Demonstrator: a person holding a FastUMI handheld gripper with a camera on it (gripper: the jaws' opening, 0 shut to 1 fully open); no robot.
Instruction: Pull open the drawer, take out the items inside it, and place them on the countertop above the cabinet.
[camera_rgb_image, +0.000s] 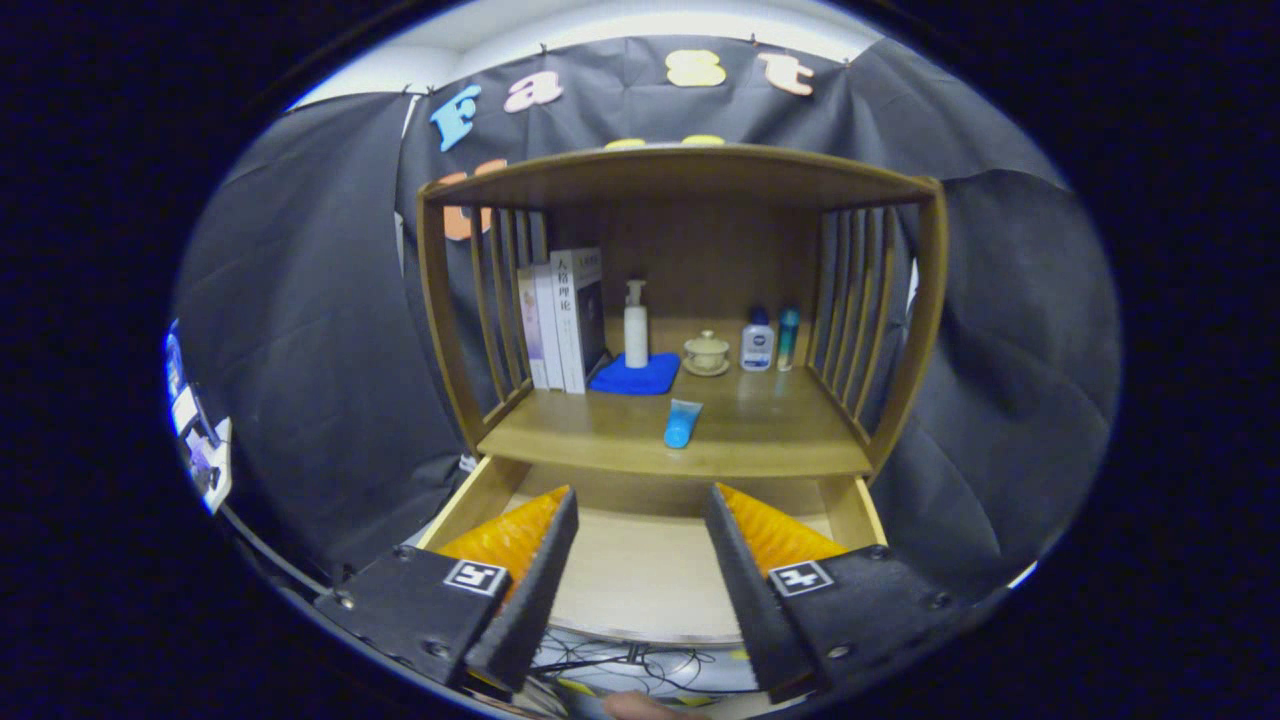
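The drawer (640, 570) stands pulled out below the countertop (600, 435), its bare floor showing between the fingers of the gripper (640, 505), whose jaws are apart and hold nothing. A blue tube (682, 423) lies on the countertop just beyond the fingers. Farther back are a blue cloth (636, 376), a pump bottle (636, 325), books (562, 320), a lidded cup (706, 352) and two small bottles (770, 340).

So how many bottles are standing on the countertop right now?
3. A white pump bottle stands on the blue cloth beside the books; a white bottle and a teal bottle stand together right of the lidded cup. The books may hide more.
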